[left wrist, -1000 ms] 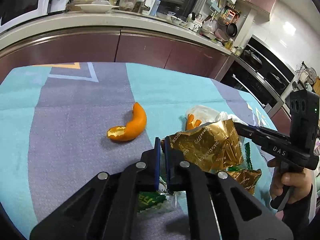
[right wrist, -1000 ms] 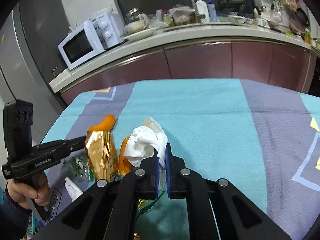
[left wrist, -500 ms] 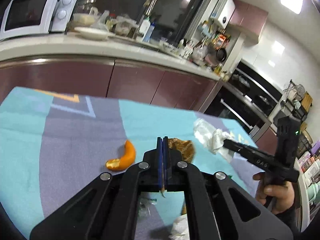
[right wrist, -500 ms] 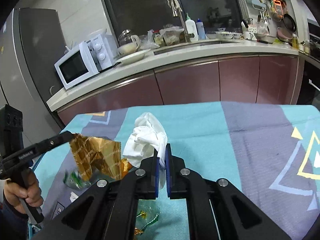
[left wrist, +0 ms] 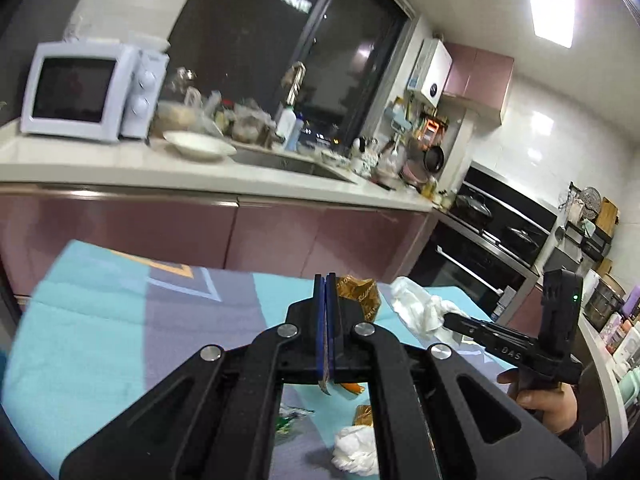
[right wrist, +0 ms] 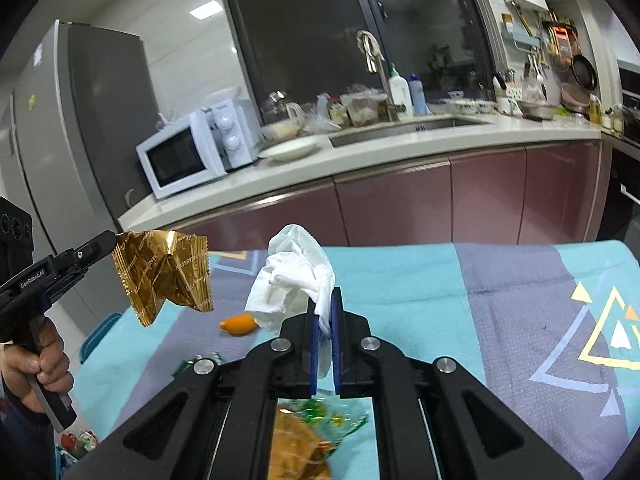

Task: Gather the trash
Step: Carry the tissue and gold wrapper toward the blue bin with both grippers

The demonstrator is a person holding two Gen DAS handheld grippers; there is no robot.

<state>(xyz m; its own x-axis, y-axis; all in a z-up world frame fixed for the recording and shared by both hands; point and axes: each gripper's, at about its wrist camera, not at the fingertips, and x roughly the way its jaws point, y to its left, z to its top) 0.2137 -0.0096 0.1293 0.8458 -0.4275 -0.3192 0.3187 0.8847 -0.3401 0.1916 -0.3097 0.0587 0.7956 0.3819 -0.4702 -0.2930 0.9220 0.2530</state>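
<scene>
Still risky: both pieces of trash are up in the air with thin grips. The right gripper (right wrist: 324,320) has its fingers pinched narrow on one corner of the white tissue (right wrist: 294,276); most of the wad stands free above the fingers, so a jerk could pull that corner out and drop it. The left gripper (left wrist: 327,312) is fully closed on the gold wrapper (right wrist: 162,276), held by one edge only; the foil looks slick and hangs loose, so it may slide out or catch on something. More trash remains on the worktop (right wrist: 500,320): an orange peel (right wrist: 239,325), green and gold wrappers (right wrist: 304,436), another tissue wad (left wrist: 356,450). No bin can be made out, so the drop-off spot is unknown. The left gripper's body hides most of the wrapper in its own view. Worktop litter is blurred and cut off by the gripper frames.
</scene>
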